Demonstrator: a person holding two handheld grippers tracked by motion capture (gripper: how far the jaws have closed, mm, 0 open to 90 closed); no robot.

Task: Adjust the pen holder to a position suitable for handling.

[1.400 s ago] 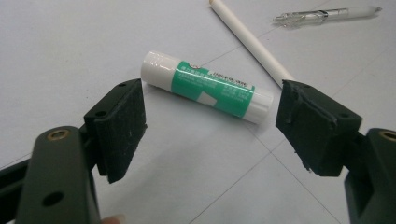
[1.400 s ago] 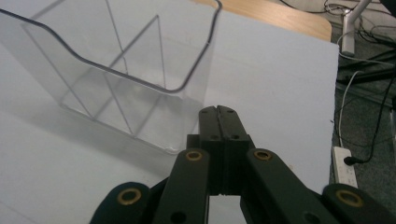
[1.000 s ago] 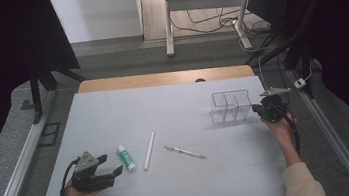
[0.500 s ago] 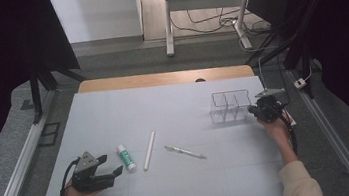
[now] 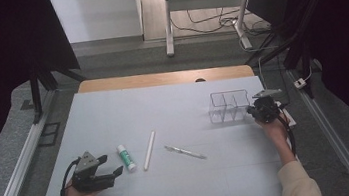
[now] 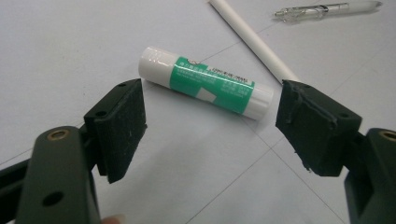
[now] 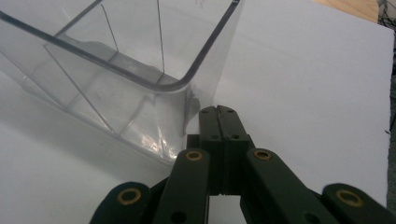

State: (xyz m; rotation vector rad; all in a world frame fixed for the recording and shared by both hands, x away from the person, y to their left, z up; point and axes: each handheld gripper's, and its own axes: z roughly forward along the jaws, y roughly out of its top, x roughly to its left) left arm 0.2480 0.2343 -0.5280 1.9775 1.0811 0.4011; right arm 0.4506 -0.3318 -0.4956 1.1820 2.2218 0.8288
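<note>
Right hand-held gripper (image 5: 250,111) nudged left, beside clear organizer (image 5: 229,105) (jaws closed).

Right gripper (image 5: 250,111): I bring it a little lower and leftward since a second ago, and its closed tips now sit at the near right corner of the clear organizer (image 5: 229,105).
Right hand (image 5: 272,122): my wrist follows it slightly inward over the desk (image 5: 173,103).

Our left gripper (image 6: 210,135) stands wide open before the green-and-white plastic glue stick (image 6: 205,82) lying crosswise.
</note>
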